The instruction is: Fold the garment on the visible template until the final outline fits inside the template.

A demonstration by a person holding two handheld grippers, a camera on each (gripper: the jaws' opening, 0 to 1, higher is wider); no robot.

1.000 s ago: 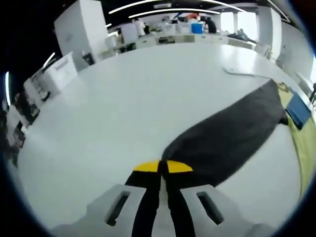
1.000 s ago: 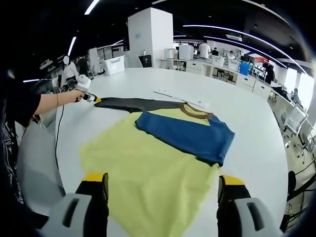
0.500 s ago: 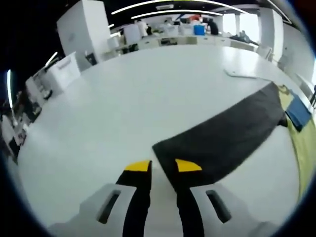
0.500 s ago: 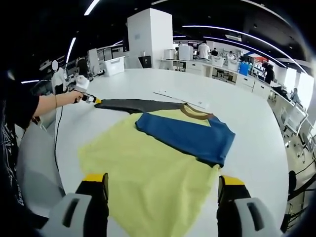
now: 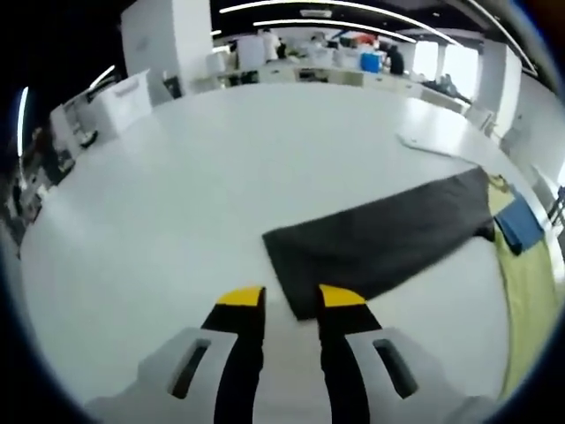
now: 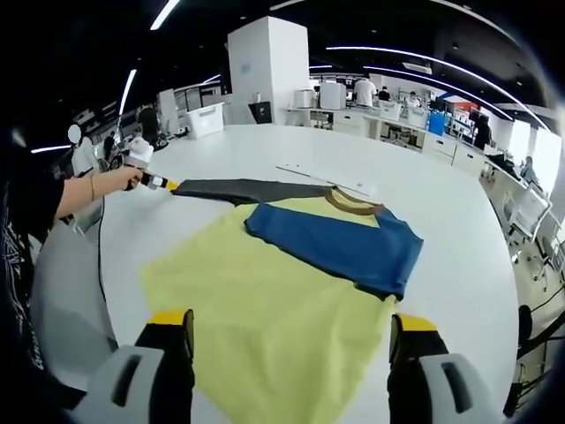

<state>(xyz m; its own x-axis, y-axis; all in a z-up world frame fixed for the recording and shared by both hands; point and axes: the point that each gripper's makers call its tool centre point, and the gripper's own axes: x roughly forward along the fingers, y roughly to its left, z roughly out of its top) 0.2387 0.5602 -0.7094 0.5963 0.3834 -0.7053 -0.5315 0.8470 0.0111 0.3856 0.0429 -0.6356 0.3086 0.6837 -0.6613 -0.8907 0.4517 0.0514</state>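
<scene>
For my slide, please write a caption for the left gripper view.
Open left gripper at the cuff of the dark grey fabric sleeve lying flat on the white table.

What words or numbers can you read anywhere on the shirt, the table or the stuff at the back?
None can be read.
The yellow shirt with its blue sleeve and dark grey sleeve is plain: no print or label shows.
The white table bears no writing.
The white bins and boxes in the background are too small and blurred to tell.

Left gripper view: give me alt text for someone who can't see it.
The left tool is open just short of the dark sleeve, which lies flat on the white table. The garment's yellow body and blue sleeve sit at right.
</scene>
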